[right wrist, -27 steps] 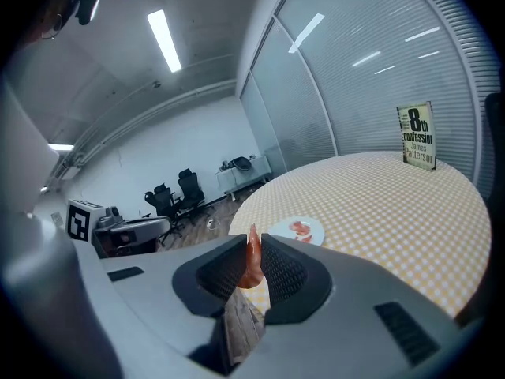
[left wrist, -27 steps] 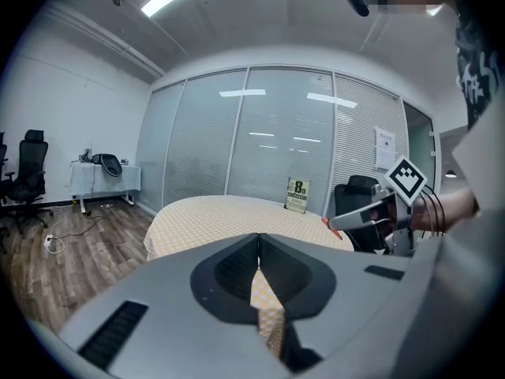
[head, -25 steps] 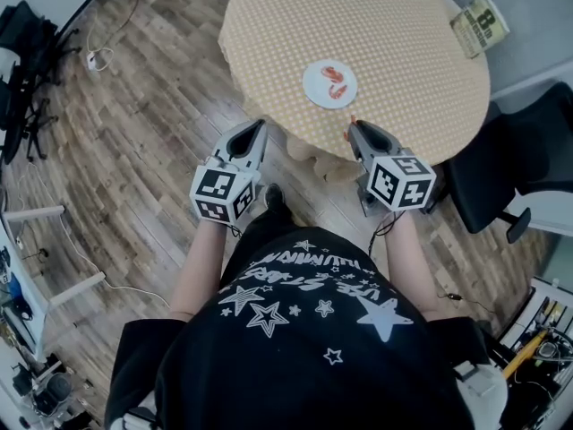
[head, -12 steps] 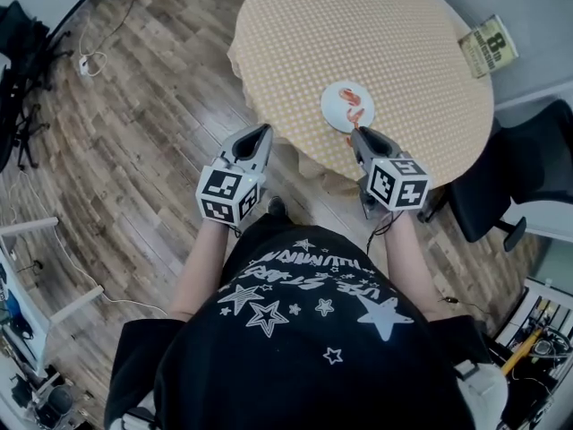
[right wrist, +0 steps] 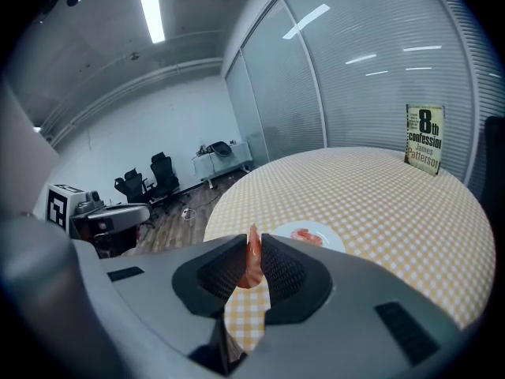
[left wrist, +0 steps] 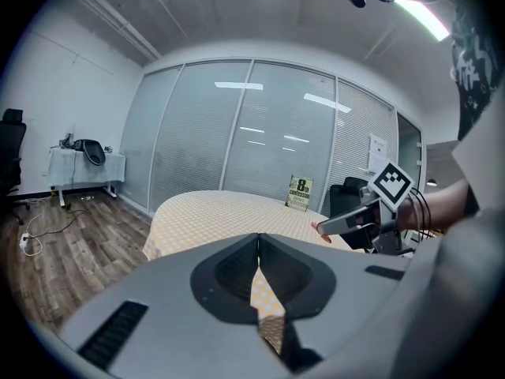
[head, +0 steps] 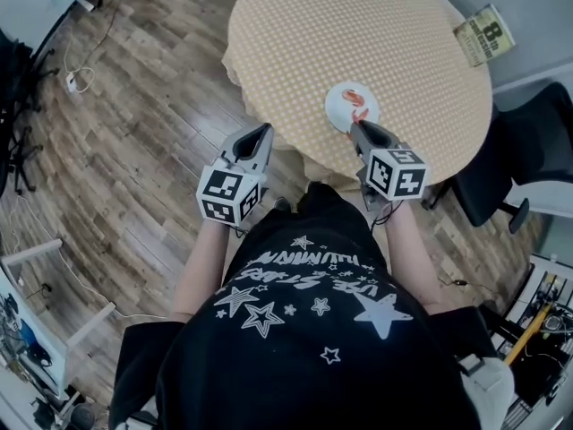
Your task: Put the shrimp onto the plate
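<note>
A white plate (head: 340, 108) with one orange shrimp (head: 357, 99) on it lies near the front edge of the round yellow-checked table (head: 358, 25). My right gripper (head: 356, 126) hovers at the plate's near rim, shut on a second orange shrimp (right wrist: 253, 260) that stands upright between its jaws. In the right gripper view the plate (right wrist: 325, 229) lies just beyond the jaws. My left gripper (head: 263, 130) is held off the table's left front edge, over the floor, shut with nothing in it (left wrist: 257, 240). The left gripper view shows the right gripper (left wrist: 325, 227) from the side.
A book with a big "8" on its cover (head: 483, 34) stands at the table's far right. A black office chair (head: 519, 164) is right of the table. More chairs (right wrist: 154, 176) and a desk stand at the far wall. Cables (head: 76, 77) lie on the wood floor.
The person and both grippers have come closer to the table. The right gripper's tip has gone from short of the table edge up to the plate's near rim, still holding the shrimp.
</note>
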Available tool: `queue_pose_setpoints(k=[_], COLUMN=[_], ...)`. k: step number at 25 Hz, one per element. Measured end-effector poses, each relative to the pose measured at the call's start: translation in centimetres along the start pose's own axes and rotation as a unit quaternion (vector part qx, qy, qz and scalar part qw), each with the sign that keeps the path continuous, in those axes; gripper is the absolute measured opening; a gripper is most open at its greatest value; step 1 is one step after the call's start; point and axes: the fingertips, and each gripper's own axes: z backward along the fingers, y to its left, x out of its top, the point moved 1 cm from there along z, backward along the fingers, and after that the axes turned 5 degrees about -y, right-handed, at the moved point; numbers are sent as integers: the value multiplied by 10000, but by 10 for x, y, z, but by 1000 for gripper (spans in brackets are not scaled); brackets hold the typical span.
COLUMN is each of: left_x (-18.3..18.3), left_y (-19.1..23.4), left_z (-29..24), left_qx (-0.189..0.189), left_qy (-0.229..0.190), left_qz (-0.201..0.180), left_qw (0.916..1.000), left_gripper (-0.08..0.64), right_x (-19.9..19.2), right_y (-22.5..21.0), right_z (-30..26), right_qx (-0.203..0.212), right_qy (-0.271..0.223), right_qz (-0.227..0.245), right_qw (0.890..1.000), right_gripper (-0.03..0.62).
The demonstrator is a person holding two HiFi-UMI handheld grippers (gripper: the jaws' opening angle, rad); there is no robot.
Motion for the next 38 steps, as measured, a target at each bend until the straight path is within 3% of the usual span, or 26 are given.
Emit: queue_pose_setpoints(k=[10, 23, 38], left_x=[-9, -25, -38], left_y=[23, 28, 18], left_z=[-28, -84, -108], left_qx=[89, -216, -406], left_qy=[269, 731, 965], left_qz=[43, 74, 138], left_qw=[9996, 9971, 9944], left_gripper=[9, 9, 9], right_x=[-10, -38, -50], right_y=[-28, -53, -52], right_z=[-46, -103, -122], right_qx=[-59, -228, -216], right_qy=[396, 1216, 1494], right_qz=[-27, 102, 341], right_qw=[9992, 9923, 9880], right_gripper=[60, 60, 60])
